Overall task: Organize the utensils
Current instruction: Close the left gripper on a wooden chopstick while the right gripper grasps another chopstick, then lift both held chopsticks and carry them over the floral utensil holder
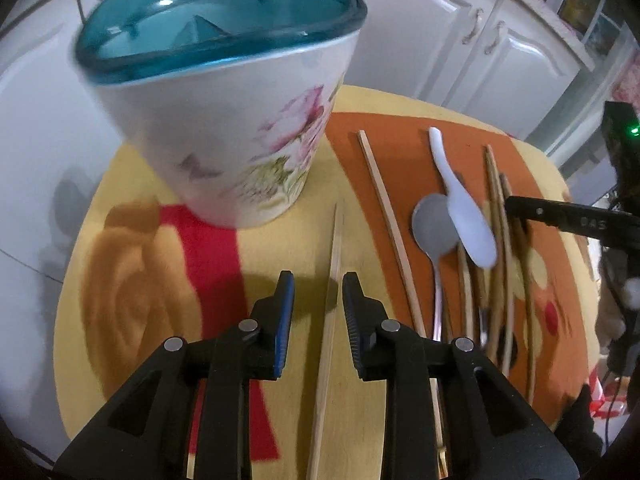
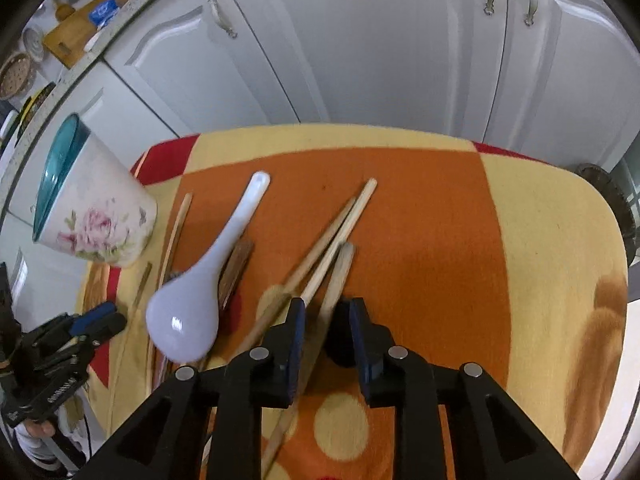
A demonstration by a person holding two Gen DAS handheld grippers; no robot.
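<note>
A white floral holder with a teal rim [image 1: 224, 128] stands on the table's left; it also shows in the right wrist view [image 2: 96, 216]. My left gripper [image 1: 318, 292] is open, its fingers on either side of a single chopstick [image 1: 334, 272] lying on the cloth. My right gripper [image 2: 326, 320] is open over several wooden chopsticks [image 2: 332, 232]. A white ceramic spoon [image 2: 192, 300] lies left of them, also in the left wrist view [image 1: 468, 220], on a metal spoon [image 1: 434, 232].
A yellow, orange and red cloth [image 2: 540, 260] covers the small table. Another chopstick [image 1: 384, 208] lies beside the holder. White cabinet doors [image 2: 360, 48] stand close behind the table. The right gripper's finger [image 1: 568, 220] reaches in from the right in the left wrist view.
</note>
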